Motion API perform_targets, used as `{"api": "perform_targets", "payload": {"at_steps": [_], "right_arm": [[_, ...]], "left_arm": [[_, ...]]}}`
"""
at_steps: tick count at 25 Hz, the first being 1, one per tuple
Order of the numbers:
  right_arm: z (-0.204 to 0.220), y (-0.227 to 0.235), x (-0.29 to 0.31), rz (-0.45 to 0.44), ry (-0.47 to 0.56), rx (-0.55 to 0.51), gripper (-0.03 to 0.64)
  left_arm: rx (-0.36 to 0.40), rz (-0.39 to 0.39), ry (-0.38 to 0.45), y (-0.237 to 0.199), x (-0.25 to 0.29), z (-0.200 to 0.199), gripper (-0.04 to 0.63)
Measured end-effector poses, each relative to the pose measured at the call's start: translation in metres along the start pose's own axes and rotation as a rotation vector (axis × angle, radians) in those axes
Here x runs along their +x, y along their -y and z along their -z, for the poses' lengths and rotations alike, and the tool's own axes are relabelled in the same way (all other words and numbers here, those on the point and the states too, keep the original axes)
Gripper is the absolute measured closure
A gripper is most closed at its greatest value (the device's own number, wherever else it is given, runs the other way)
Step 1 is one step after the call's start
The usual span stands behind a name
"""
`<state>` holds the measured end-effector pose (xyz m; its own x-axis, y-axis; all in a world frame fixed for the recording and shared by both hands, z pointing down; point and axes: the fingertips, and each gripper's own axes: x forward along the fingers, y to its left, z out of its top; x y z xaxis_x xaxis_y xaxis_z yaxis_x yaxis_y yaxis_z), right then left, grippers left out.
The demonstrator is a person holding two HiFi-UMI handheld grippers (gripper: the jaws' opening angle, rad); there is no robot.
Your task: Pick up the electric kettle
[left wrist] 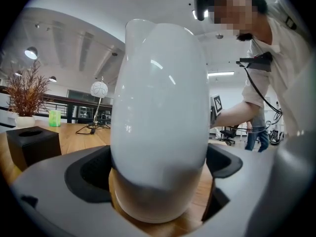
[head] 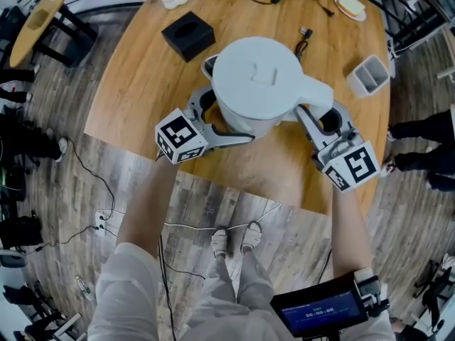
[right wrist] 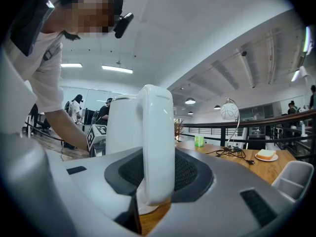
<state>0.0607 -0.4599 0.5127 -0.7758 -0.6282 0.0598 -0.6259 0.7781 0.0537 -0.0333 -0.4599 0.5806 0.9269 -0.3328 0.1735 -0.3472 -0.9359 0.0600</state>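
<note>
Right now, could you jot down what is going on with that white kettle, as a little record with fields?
Main thing: white kettle on the wooden table
Left tongs: closed around the kettle's round body
Right tongs: closed on the kettle's handle
Lifted: apparently not; its base looks to rest on the wood
Who holds the tongs: a person, one pair in each hand
Nearby: black box, grey holder, plate at the far edge

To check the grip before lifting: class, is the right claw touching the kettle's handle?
Touching. The right gripper view shows the kettle handle pinched between the dark pads of the right claw, with no gap on either side.
</note>
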Motion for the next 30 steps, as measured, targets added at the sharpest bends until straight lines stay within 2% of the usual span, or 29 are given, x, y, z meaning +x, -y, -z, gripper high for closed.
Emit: {"api": "perform_targets", "payload": {"at_steps": [7,14,30], "right_arm": [[-0.006,-0.004,-0.001,0.013,0.001,0.001,0.492],[-0.022,-0.010,-0.006,0.013,0.023,-0.001,0.492],[-0.121,-0.054,-0.057,0.036,0.083,-0.036,0.497]], "left_arm": [[-0.016,-0.013,0.015,0.006,-0.004,-0.002,0.014],[0.009,-0.023,0.033,0.013,-0.012,-0.020,0.014],[0.026,-0.038,0.054,0.083,-0.046,-0.106,0.014]]}}
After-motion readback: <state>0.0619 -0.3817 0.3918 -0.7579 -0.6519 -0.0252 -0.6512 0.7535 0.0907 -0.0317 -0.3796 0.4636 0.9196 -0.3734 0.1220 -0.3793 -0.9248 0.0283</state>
